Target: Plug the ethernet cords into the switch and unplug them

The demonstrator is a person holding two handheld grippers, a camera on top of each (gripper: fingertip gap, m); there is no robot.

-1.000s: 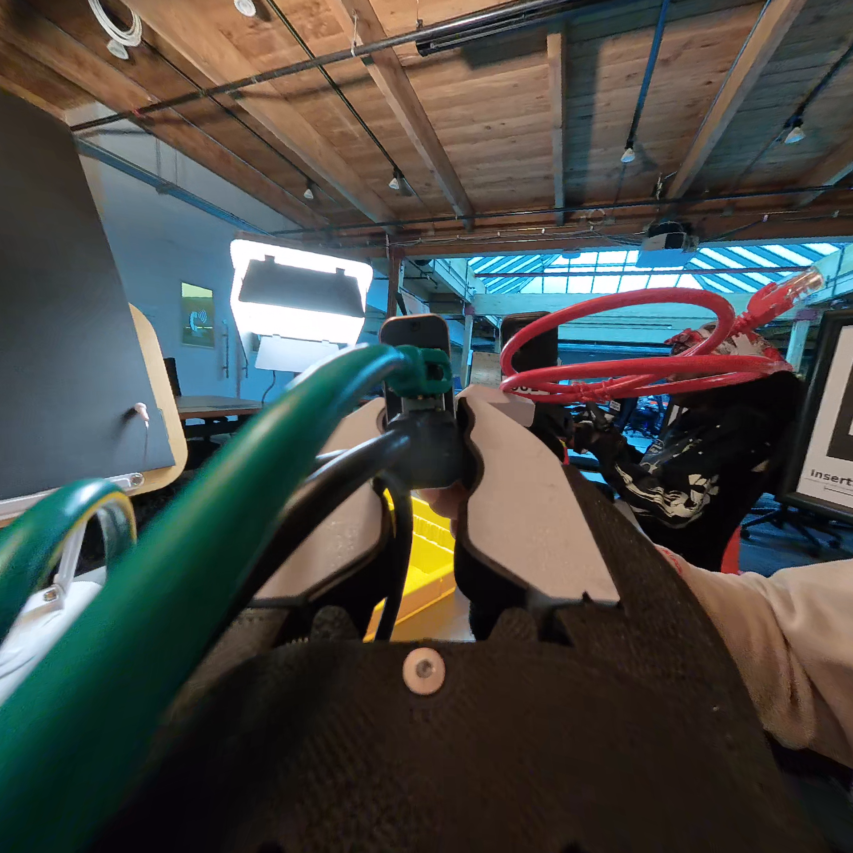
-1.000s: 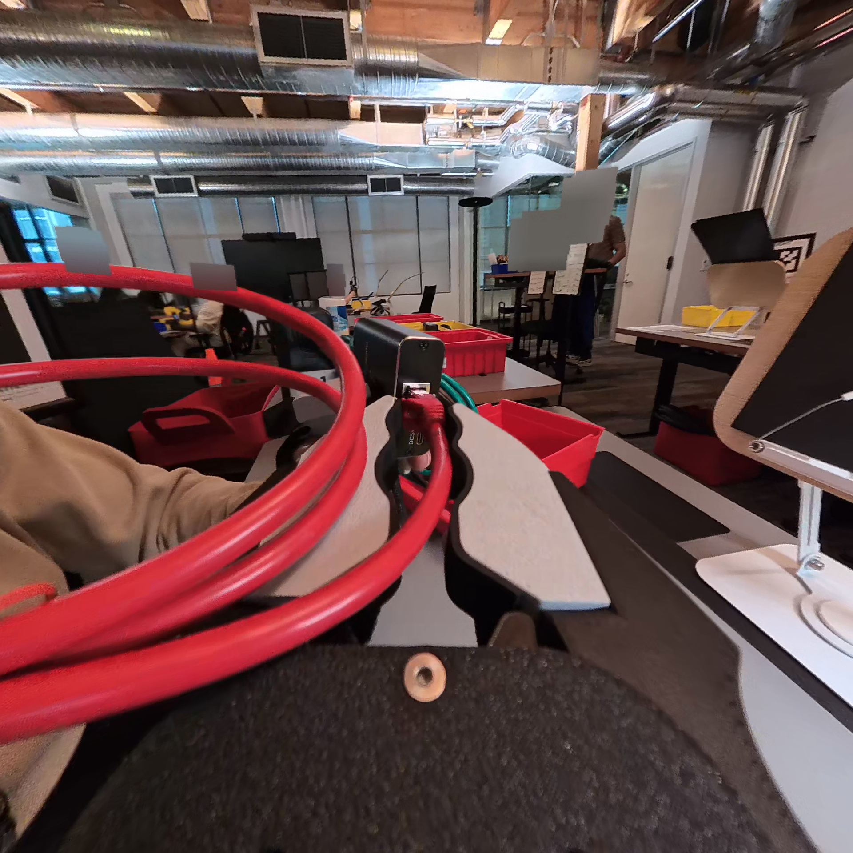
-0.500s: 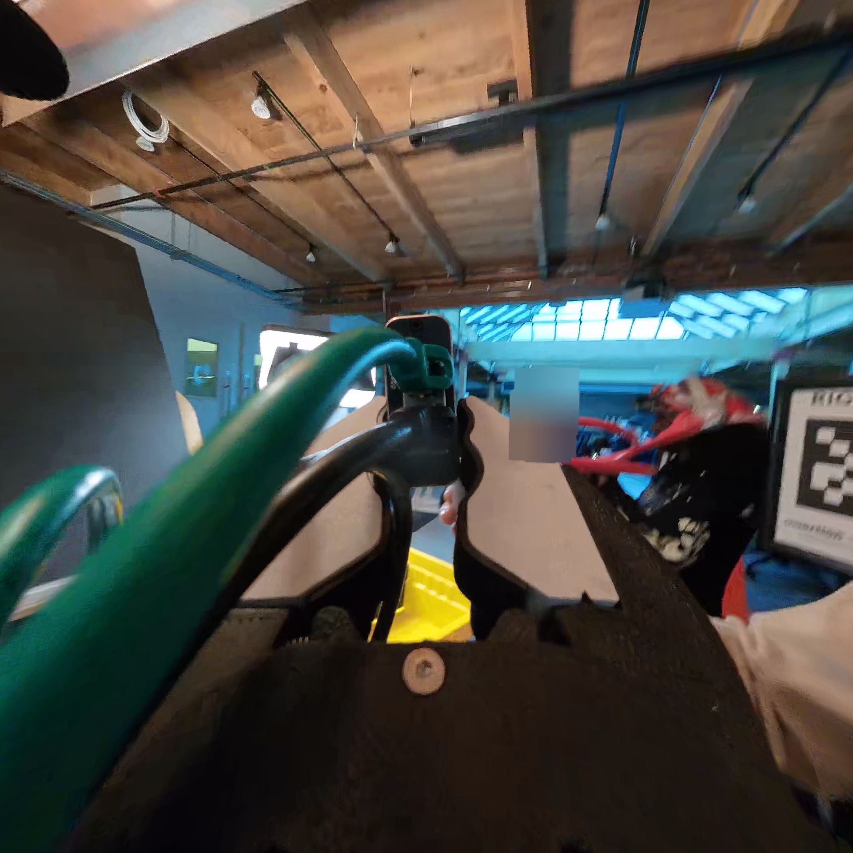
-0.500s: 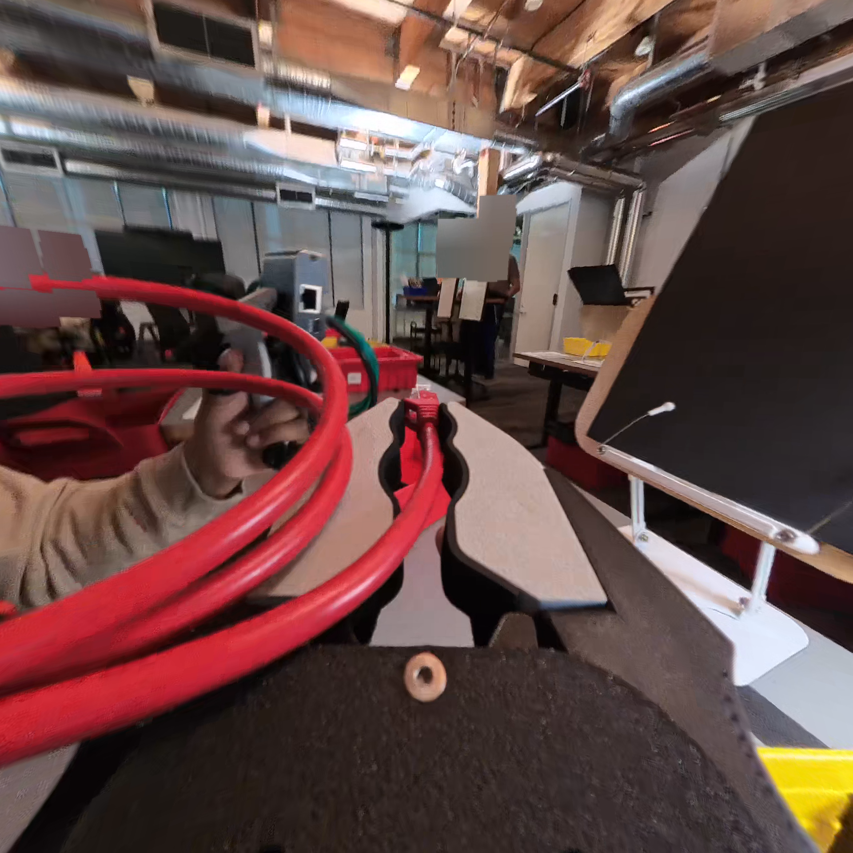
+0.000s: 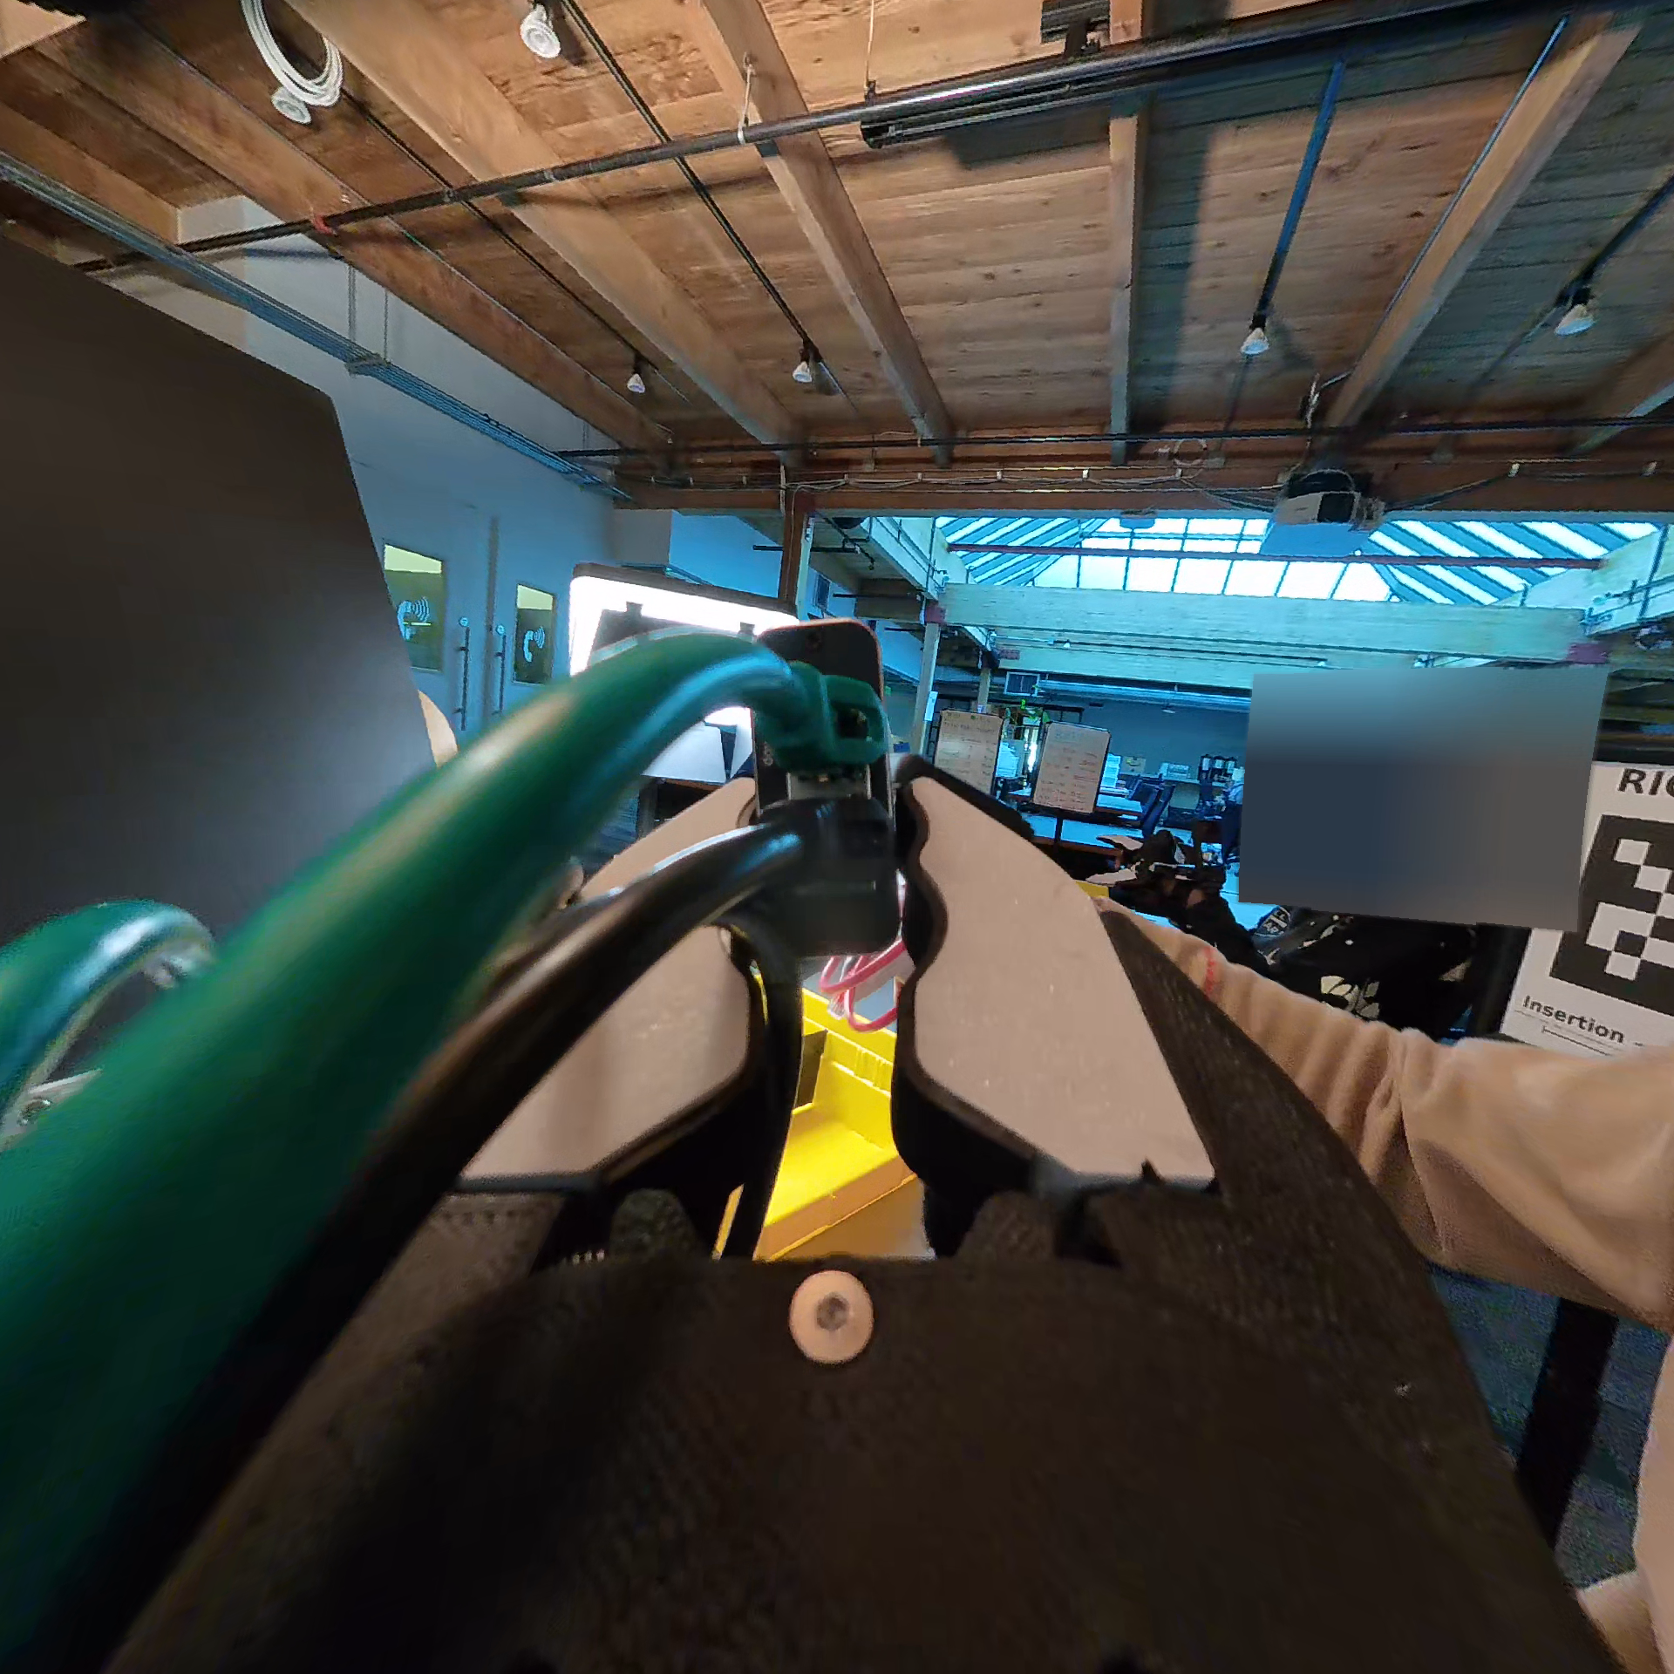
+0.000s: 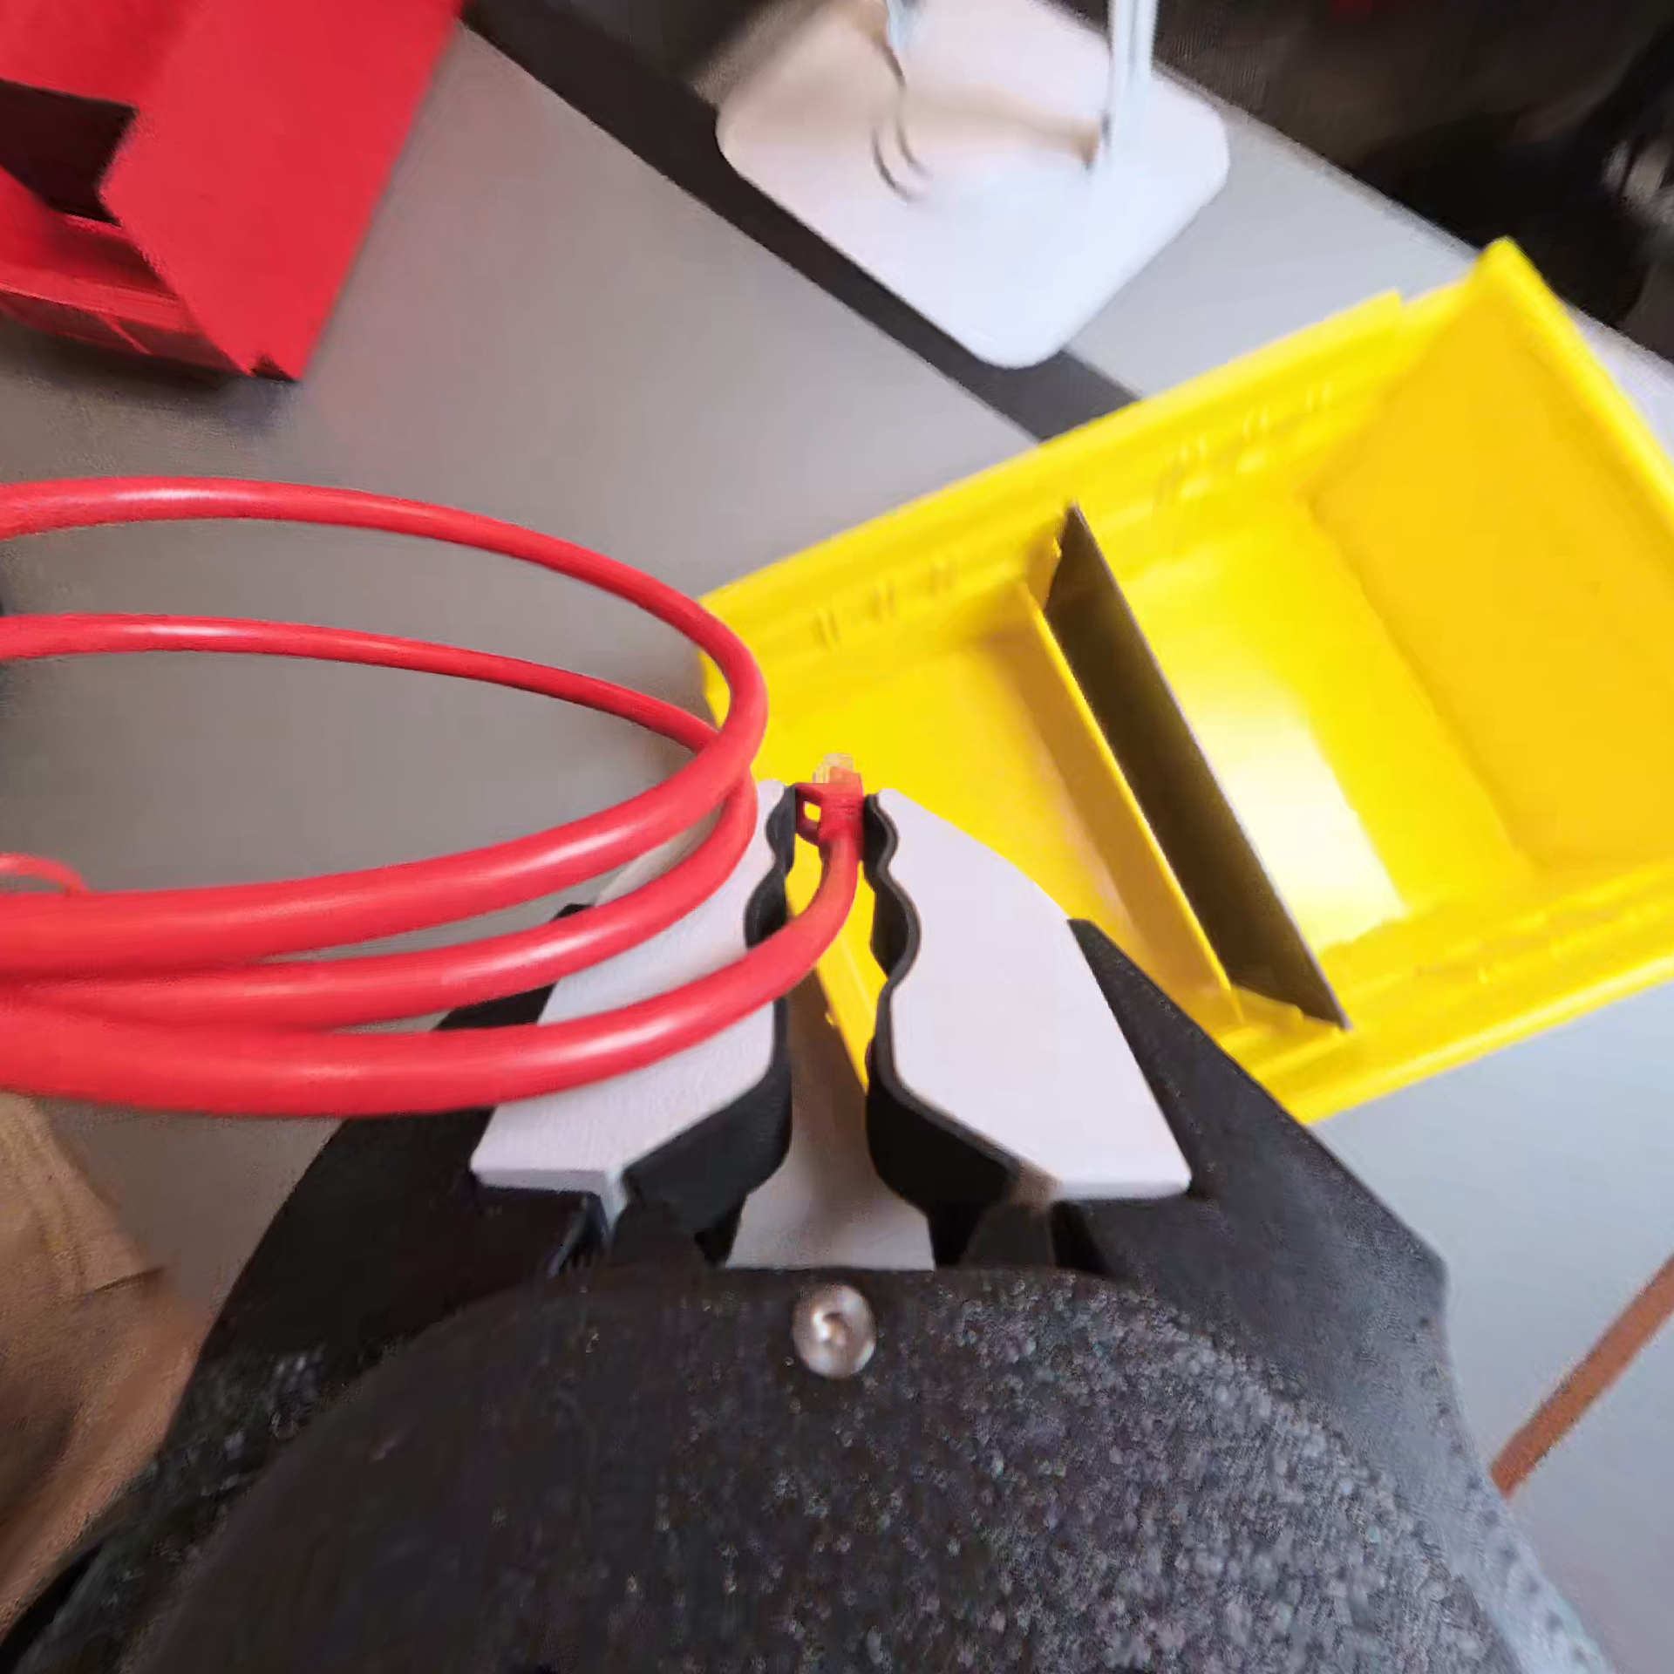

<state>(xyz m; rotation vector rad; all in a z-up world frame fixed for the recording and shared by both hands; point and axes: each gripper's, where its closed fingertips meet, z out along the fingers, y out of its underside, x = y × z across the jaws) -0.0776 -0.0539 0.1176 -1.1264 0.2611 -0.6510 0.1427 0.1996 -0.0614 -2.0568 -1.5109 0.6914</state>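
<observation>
My left gripper point(image 5: 892, 870) clamps the small black switch box point(image 5: 829, 820), green cord point(image 5: 362, 906) plugged in; my right gripper point(image 6: 829, 820) pinches the red coiled cord's plug point(image 6: 833, 802) over the yellow plastic bin point(image 6: 1268, 679), apparently to drop it there.

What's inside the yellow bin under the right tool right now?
The yellow bin looks empty: a dark divider splits it into bare compartments. The right tool, shut on the red cord's plug, covers the near left corner.

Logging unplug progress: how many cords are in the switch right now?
2 visible. Green cord in an upper port of the switch, black cord below it. Red cord is out, held by the right gripper. Other ports are hidden.
</observation>
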